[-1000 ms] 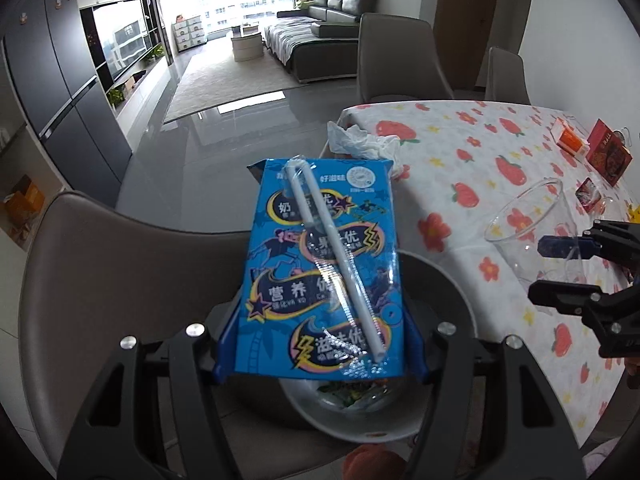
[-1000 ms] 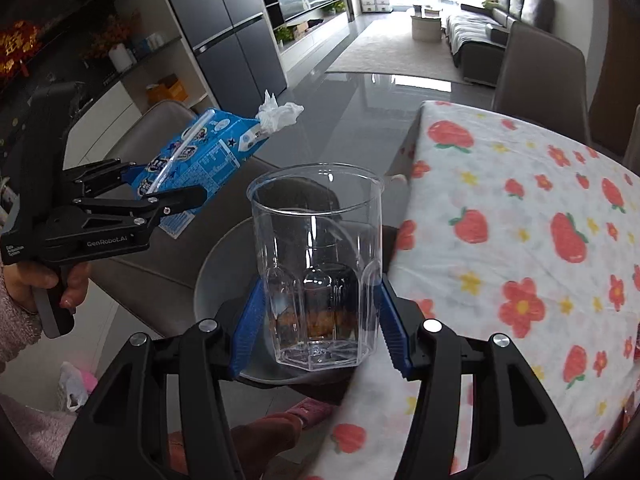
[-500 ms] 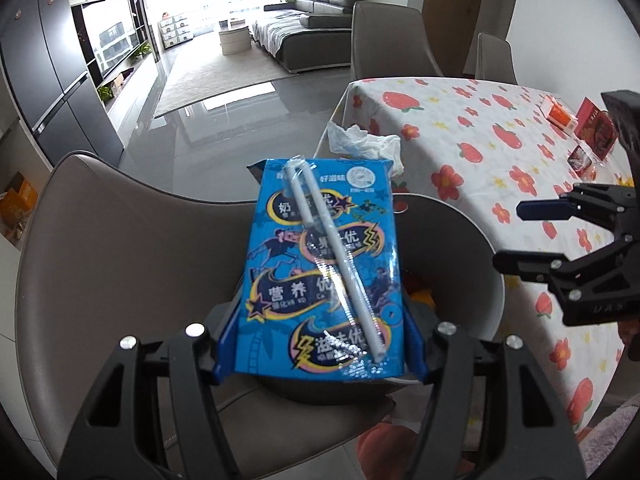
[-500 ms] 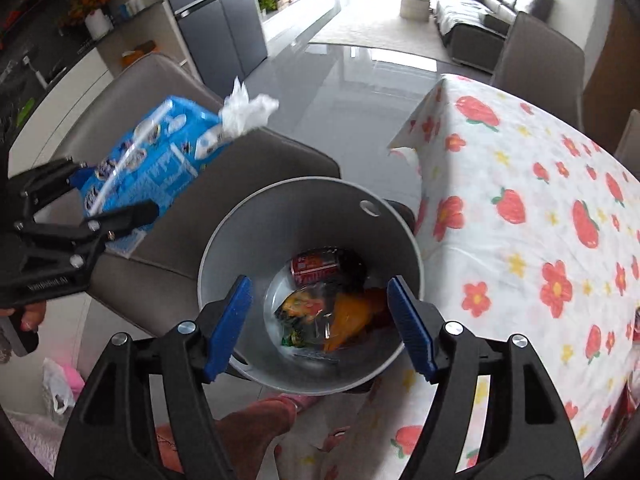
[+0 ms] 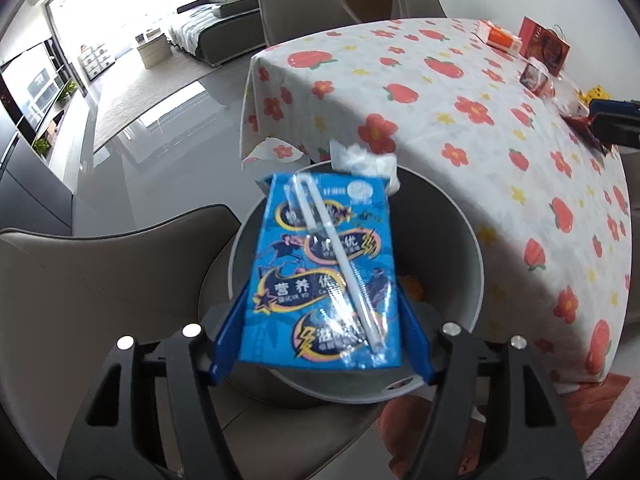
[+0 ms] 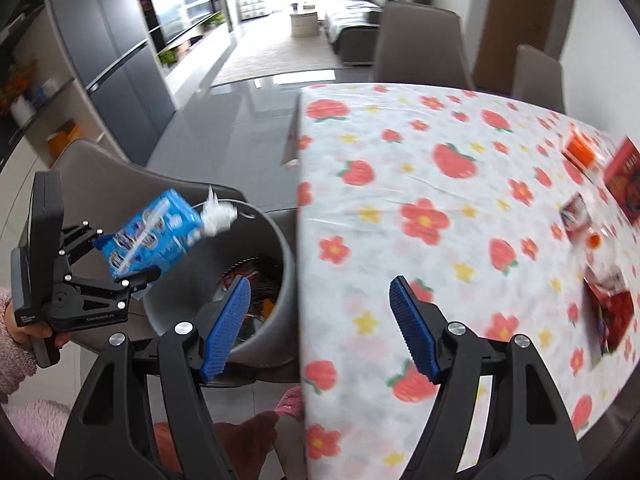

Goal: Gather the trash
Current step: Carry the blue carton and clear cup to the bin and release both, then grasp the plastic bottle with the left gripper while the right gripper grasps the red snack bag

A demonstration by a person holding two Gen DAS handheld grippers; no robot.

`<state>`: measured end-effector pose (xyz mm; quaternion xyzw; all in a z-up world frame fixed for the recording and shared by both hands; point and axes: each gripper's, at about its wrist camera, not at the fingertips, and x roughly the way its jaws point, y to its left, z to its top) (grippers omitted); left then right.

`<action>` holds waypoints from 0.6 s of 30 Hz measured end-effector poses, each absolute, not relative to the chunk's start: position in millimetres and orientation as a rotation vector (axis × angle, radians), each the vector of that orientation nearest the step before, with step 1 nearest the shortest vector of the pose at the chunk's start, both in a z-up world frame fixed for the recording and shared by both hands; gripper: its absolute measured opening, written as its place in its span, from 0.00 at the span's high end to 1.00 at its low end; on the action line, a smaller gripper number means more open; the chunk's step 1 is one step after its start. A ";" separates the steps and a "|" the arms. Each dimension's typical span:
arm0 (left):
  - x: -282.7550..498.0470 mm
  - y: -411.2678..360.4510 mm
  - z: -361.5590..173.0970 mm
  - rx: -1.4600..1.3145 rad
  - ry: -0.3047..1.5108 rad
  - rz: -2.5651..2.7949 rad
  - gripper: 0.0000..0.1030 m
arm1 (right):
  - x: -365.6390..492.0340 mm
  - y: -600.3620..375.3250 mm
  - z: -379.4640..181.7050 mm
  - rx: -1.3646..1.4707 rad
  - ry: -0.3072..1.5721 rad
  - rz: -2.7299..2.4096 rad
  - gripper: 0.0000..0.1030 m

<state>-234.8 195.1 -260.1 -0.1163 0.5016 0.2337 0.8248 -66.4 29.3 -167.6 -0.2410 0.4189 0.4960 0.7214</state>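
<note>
A blue drink carton (image 5: 320, 272) with a wrapped straw on it and a white tissue (image 5: 360, 160) at its far end sits between the pads of my left gripper (image 5: 324, 296). Its jaws are opening and the pads stand just off the carton's sides. Directly below is the round grey bin (image 5: 472, 264), holding wrappers. In the right wrist view the carton (image 6: 152, 236) tilts over the bin (image 6: 280, 252) in the left gripper (image 6: 124, 256). My right gripper (image 6: 318, 284) is open and empty, over the table's near edge beside the bin.
The table (image 6: 440, 200) has a floral cloth. At its far right lie red packets (image 6: 608, 312), an orange box (image 6: 580, 148) and a red box (image 6: 628, 184). A grey chair (image 5: 100, 300) stands left of the bin. A hand in a pink sleeve (image 6: 12, 344) holds the left gripper.
The right gripper let a clear plastic cup go over the bin, then swung right over the table. The left gripper sank toward the bin and its jaws widened around the carton.
</note>
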 end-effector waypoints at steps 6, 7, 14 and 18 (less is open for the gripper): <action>-217.9 183.0 -270.6 -0.208 1.114 0.422 0.24 | -35.8 -12.3 -163.8 -0.457 0.948 0.971 0.32; -213.7 182.1 -271.2 -0.208 1.116 0.416 0.24 | -31.9 -18.4 -163.4 -0.446 0.950 0.954 0.32; -160.8 164.4 -254.8 -0.158 1.078 0.326 0.24 | 0.3 -58.8 -157.1 -0.360 0.946 0.830 0.32; -111.3 144.9 -243.1 -0.100 1.044 0.253 0.24 | 21.0 -87.3 -150.3 -0.315 0.931 0.756 0.32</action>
